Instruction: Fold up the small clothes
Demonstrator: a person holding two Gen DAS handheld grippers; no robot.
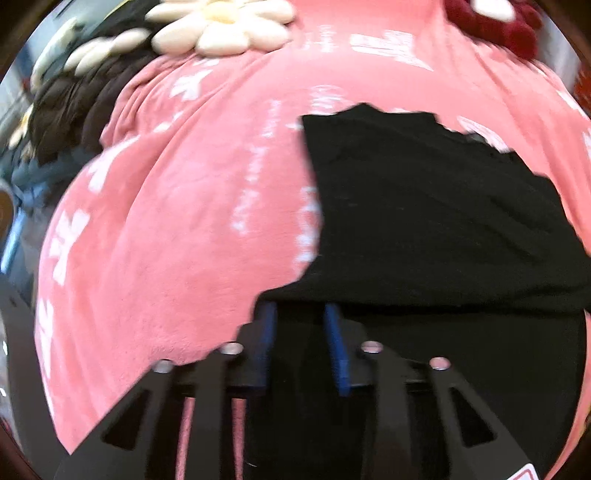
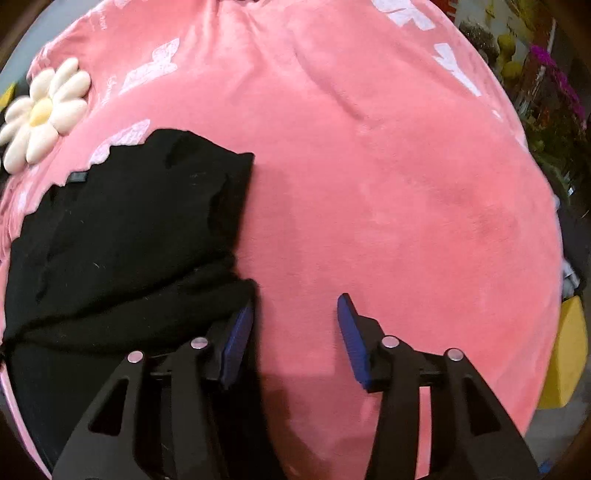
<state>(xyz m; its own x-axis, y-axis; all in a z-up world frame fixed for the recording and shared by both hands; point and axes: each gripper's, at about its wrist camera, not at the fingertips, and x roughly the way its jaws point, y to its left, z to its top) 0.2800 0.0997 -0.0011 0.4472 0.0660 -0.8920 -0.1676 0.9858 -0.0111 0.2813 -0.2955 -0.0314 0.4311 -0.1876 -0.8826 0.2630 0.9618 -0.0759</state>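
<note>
A small black garment (image 1: 424, 206) lies folded on a pink blanket (image 1: 177, 240). In the left wrist view its near edge drapes over the tips of my left gripper (image 1: 298, 308). Black cloth fills the narrow gap between the blue pads (image 1: 266, 332), so the gripper looks shut on that edge. In the right wrist view the same black garment (image 2: 129, 236) lies at the left. My right gripper (image 2: 295, 302) stands open beside its right edge. The left finger (image 2: 240, 332) touches the cloth's corner, and only the pink blanket (image 2: 388, 184) shows between the jaws.
A white daisy-shaped cushion (image 1: 221, 29) and a dark brown knitted item (image 1: 74, 107) lie at the blanket's far left; the daisy cushion (image 2: 40, 110) also shows in the right wrist view. A dark red plush (image 1: 495, 26) sits far right. A yellow box (image 2: 569, 350) stands off the blanket's right edge.
</note>
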